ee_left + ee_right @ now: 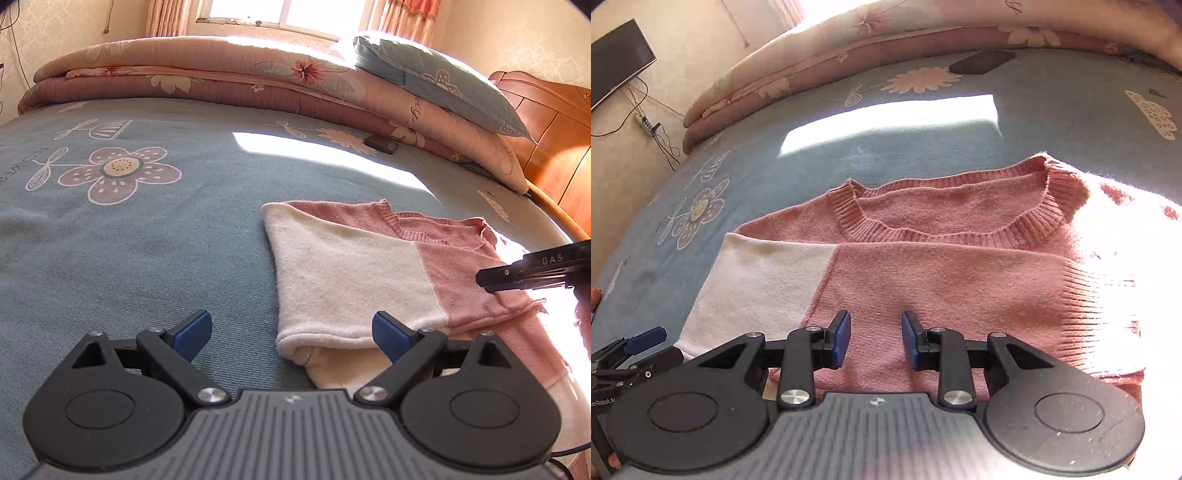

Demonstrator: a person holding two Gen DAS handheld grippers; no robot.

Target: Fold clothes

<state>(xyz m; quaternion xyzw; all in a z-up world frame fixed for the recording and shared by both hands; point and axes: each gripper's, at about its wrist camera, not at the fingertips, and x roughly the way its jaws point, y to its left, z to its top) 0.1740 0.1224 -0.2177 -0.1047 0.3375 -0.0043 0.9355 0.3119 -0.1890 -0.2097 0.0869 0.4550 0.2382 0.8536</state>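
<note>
my right gripper (875,338) hung with jaws parted and nothing between them, over the pink knit sweater (942,273) lying part-folded on the blue bedsheet (905,147). my left gripper (291,334) stood wide apart at the sweater's cream sleeve (343,273), bare sheet beyond. folded quilts (184,81) bounded the far edge.

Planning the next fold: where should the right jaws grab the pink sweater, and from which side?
A judgement: take the ribbed hem of the pink sweater, at its sunlit edge. It lies flat on the blue bedsheet as a free layered edge, so come in low from that side. The right gripper hovers over the body, jaws open and empty; the flat middle offers no edge.
</note>
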